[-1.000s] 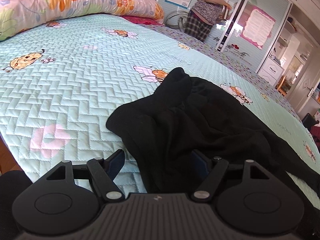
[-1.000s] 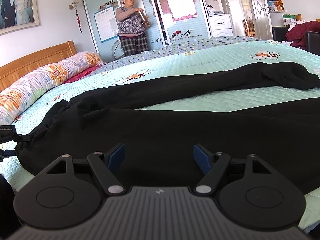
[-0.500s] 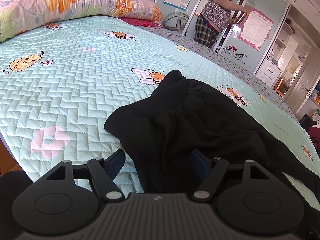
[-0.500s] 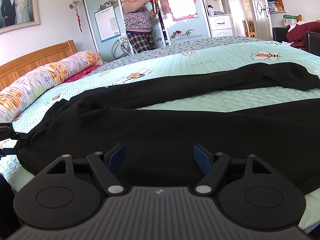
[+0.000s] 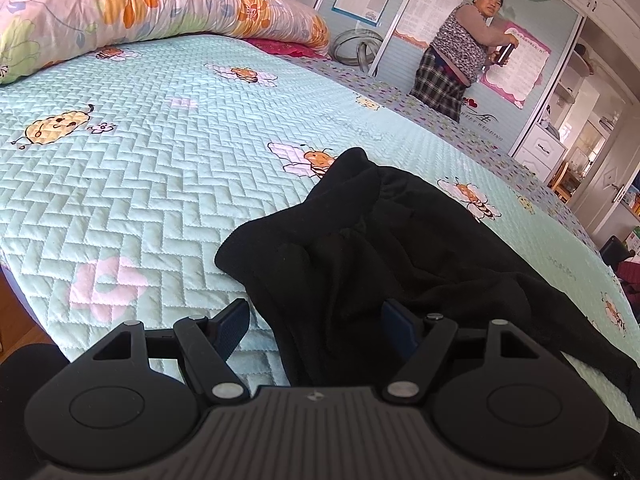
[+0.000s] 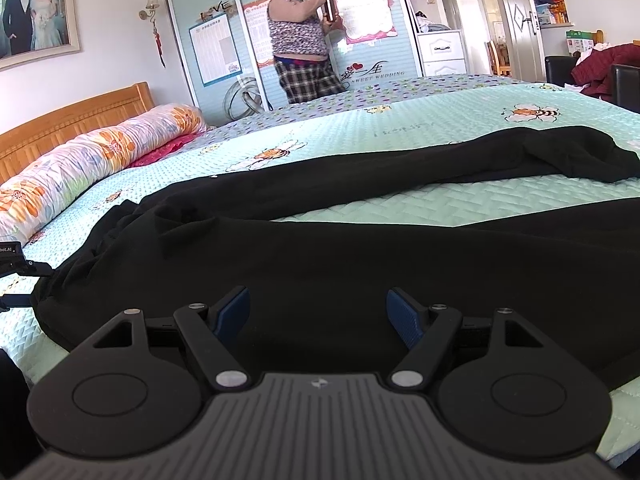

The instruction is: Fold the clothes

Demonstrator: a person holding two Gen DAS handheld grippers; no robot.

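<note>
On the quilted bed (image 5: pixel 160 184), black trousers (image 6: pixel 360 264) lie spread, legs apart, seemingly unfolded; folding remains. Left gripper (image 5: pixel 316 326) and right gripper (image 6: pixel 318 314) gape over them, grasping nothing.

Black garment (image 5: pixel 400 248) soft matt cloth, slightly fuzzy. Bedspread (image 5: pixel 160 184) quilted cloth, stitched zigzag texture, faint sheen. Rolled duvet (image 5: pixel 152 8) smooth printed cloth. Headboard (image 6: pixel 76 120) glossy wood. Left gripper (image 5: pixel 316 322), right gripper (image 6: pixel 318 312) matt black plastic, ribbed blue pads (image 6: pixel 404 318), metal rivets.
</note>
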